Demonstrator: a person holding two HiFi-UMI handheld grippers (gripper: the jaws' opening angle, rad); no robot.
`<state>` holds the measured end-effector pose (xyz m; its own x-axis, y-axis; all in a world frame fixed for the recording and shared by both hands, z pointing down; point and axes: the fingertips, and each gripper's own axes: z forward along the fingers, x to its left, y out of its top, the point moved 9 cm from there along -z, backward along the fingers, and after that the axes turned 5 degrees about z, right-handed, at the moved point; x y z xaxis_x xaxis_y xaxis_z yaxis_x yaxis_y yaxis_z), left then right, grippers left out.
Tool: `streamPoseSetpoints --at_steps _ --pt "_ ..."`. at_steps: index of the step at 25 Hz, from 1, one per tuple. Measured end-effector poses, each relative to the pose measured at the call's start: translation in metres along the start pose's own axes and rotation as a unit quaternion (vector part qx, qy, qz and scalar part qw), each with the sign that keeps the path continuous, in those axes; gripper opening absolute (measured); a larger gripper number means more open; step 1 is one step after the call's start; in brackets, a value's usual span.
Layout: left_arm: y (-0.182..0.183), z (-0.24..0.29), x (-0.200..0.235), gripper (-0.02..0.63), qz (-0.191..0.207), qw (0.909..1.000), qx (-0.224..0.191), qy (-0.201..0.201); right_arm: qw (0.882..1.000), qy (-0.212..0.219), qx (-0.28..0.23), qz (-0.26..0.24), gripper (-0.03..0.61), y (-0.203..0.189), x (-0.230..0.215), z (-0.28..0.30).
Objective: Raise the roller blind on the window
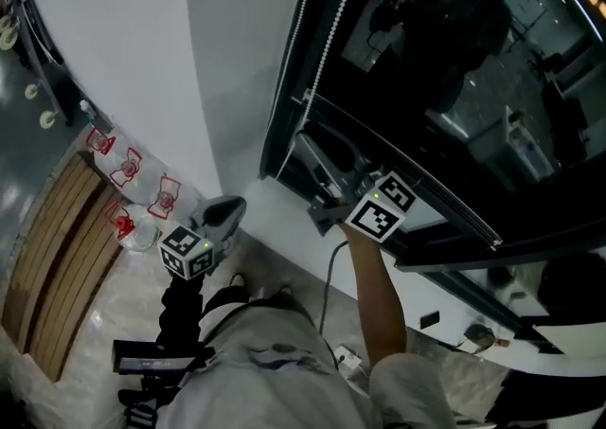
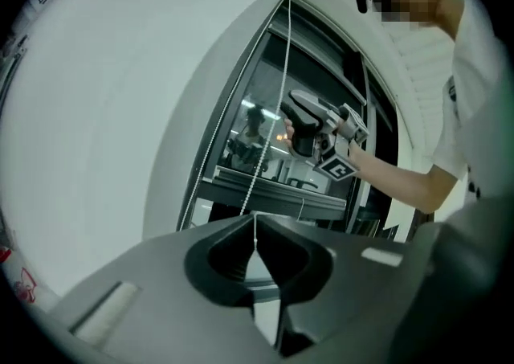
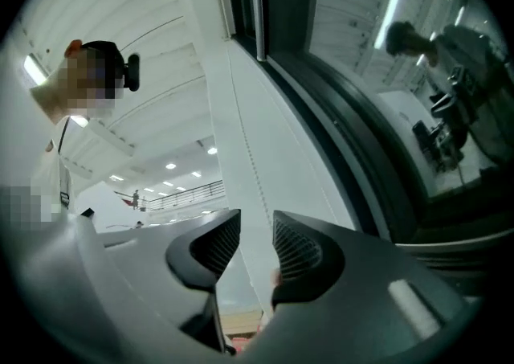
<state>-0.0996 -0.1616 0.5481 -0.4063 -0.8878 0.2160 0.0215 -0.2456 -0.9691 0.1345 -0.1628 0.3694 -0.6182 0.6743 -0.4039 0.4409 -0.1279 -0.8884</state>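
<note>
The left gripper [image 2: 255,226] is clenched on the chain [image 2: 259,165] beside the window [image 1: 454,58], the right gripper [image 3: 255,226] is open higher up, and the blind [image 2: 317,41] seems near the window's top, so maybe few pulls remain.

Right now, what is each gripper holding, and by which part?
The left gripper pinches the bead chain low on its hanging length. The right gripper is open, holding nothing.

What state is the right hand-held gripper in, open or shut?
Open: the right hand-held gripper shows its jaws apart; only the wall and bead chain show through the gap, nothing pinched.
</note>
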Motion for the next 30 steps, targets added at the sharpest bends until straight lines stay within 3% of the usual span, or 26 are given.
streamPoseSetpoints --at_steps 1,4,8,11,18,24,30 --pt "-0.004 -0.004 -0.001 -0.002 0.003 1.0000 0.007 -0.003 0.999 -0.023 -0.023 0.005 0.120 -0.010 0.002 -0.012" --pt "-0.017 -0.012 -0.012 -0.002 0.015 0.9989 0.036 -0.027 0.987 -0.124 -0.088 0.048 0.121 -0.047 0.009 -0.063" --pt "-0.030 -0.018 -0.033 -0.002 0.013 0.9969 0.042 -0.065 0.952 -0.289 -0.089 0.052 0.047 -0.098 0.036 -0.128" --pt "-0.035 -0.020 -0.047 -0.002 0.019 0.9959 0.039 -0.080 0.924 -0.368 -0.089 0.049 0.002 -0.130 0.055 -0.163" --pt "-0.041 -0.030 -0.101 -0.002 0.034 0.9909 0.033 -0.126 0.910 -0.405 -0.085 0.028 0.002 -0.164 0.122 -0.206" --pt "-0.079 -0.077 -0.184 -0.002 0.048 0.9812 0.058 -0.178 0.901 -0.424 -0.085 0.030 0.002 -0.208 0.204 -0.258" --pt "-0.092 -0.124 -0.252 -0.002 0.051 0.9803 0.069 -0.178 0.892 -0.442 -0.097 0.025 0.002 -0.225 0.273 -0.294"
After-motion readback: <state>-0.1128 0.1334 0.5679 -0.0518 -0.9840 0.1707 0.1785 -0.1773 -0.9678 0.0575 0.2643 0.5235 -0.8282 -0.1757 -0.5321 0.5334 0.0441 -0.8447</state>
